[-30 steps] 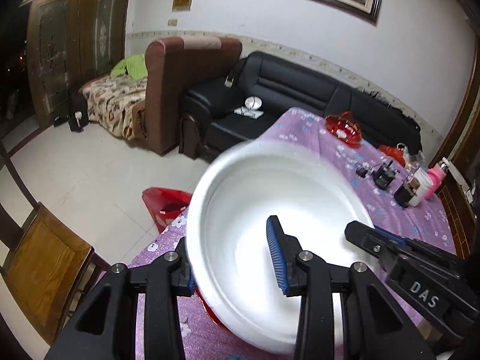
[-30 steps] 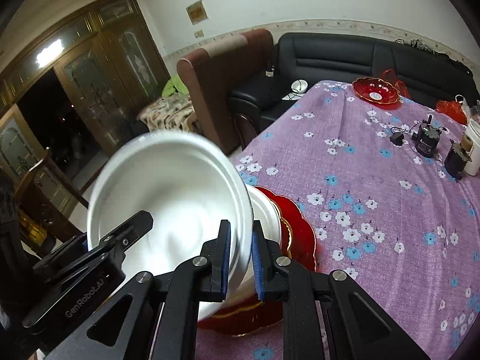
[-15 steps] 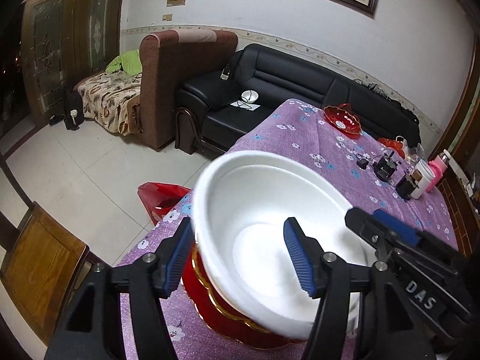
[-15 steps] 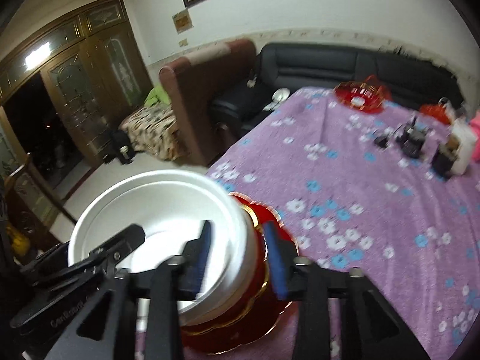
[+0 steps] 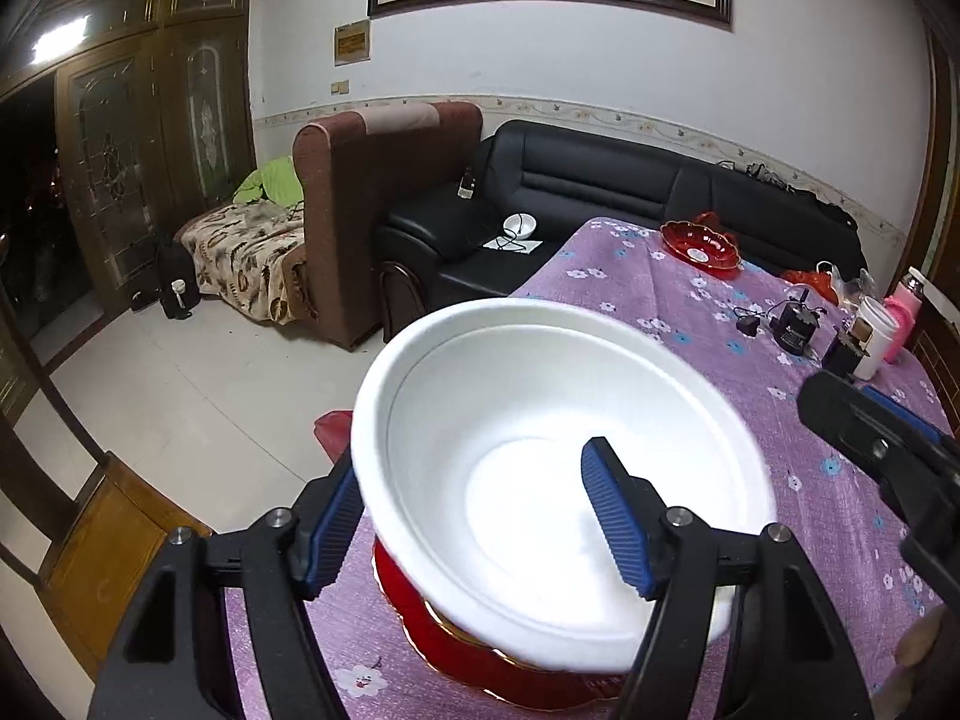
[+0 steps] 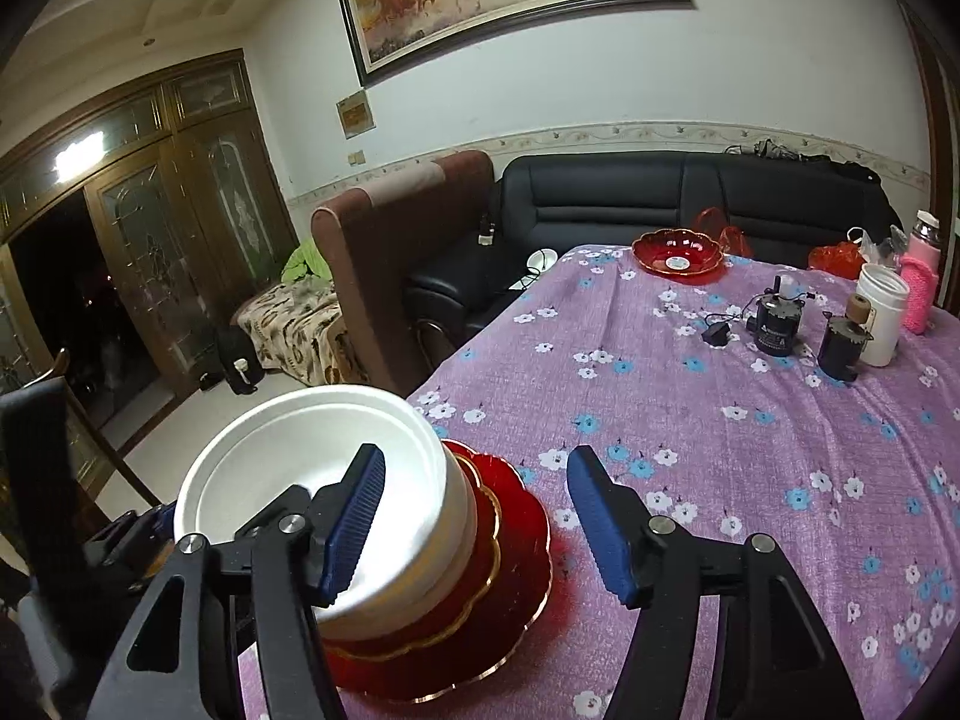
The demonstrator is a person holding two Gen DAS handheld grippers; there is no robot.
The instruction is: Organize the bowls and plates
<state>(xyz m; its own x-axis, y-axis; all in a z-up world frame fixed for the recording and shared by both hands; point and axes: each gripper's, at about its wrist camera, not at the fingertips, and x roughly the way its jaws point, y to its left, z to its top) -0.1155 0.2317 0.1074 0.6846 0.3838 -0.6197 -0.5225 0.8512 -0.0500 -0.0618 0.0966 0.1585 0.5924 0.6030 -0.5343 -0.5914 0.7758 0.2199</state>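
Observation:
A white bowl (image 5: 540,468) (image 6: 312,468) sits on top of a stack: another white bowl (image 6: 462,516) under it, then red gold-rimmed plates (image 6: 510,570) (image 5: 456,642) on the purple flowered table. My left gripper (image 5: 474,516) is open, its jaws on either side of the bowl's near left rim. My right gripper (image 6: 474,516) is open, its jaws astride the stack's right side, not touching. A second red dish (image 6: 678,255) (image 5: 699,246) stands at the table's far end.
Small black motors (image 6: 777,324), a white cup (image 6: 879,312) and a pink bottle (image 6: 921,282) stand at the far right of the table (image 6: 720,450). A black sofa (image 5: 600,198) and brown armchair (image 5: 372,204) lie beyond. A wooden chair (image 5: 102,546) stands at the left.
Both grippers held the white bowl tilted above the stack, set it down onto it, then opened. The right gripper has pulled back and up.

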